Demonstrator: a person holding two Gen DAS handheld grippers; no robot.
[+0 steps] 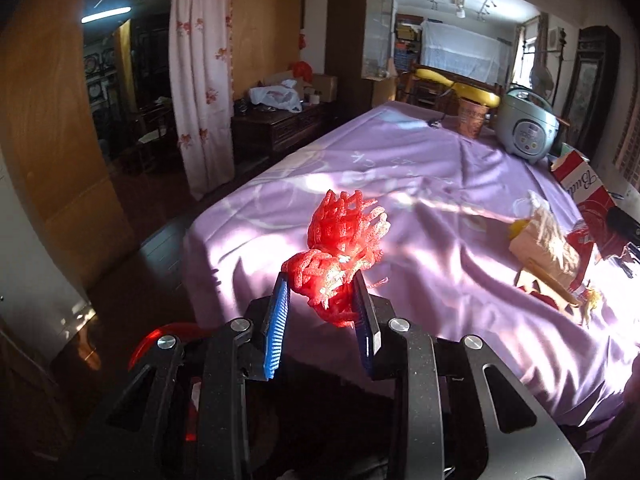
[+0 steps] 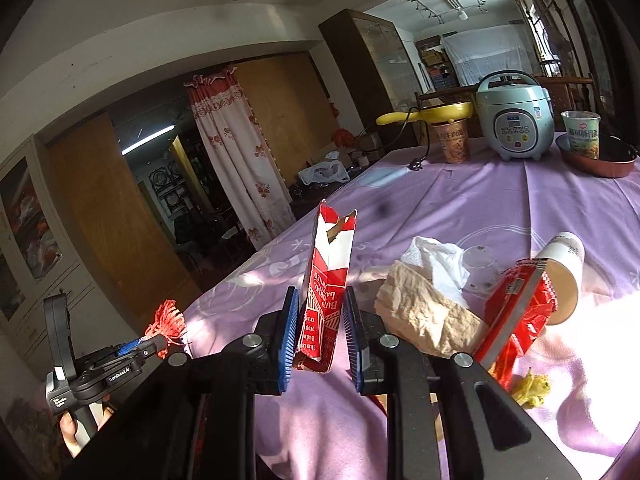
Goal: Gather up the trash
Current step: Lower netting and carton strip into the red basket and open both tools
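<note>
Two hand-held grippers work over a table (image 2: pixel 500 216) draped in a lilac cloth, both already loaded with rubbish.

The left gripper (image 1: pixel 322 292) has its blue pads nearly closed on a bunch of red foam netting (image 1: pixel 340 256), which bulges out ahead of the fingertips, lifted off the cloth near the table's left edge. The right gripper (image 2: pixel 320 312) is pinched on a flattened red-and-white carton (image 2: pixel 326 288), held upright, its torn top pointing up (print on it reads upside down).

Still lying on the cloth to the right of the carton: a crumpled brown paper bag (image 2: pixel 424 316), white tissue (image 2: pixel 436 260), a red snack wrapper (image 2: pixel 516 312), a tipped paper cup (image 2: pixel 564 276) and a yellow scrap (image 2: pixel 530 390). At the far end stand a rice cooker (image 2: pixel 514 116), noodle cups and a pan, prob. not trash.

No bin shows in either view, so where the load goes I cannot tell.

To do this step well, imo: keep both grips firm while carrying. The netting is springy and light, so it could squirm out if the pads ease. The carton is held low and stands tall, so it may swing or snag; keep it upright and clear of the other gripper. Release only once each piece is right over the container, then return for the pile on the right.
</note>
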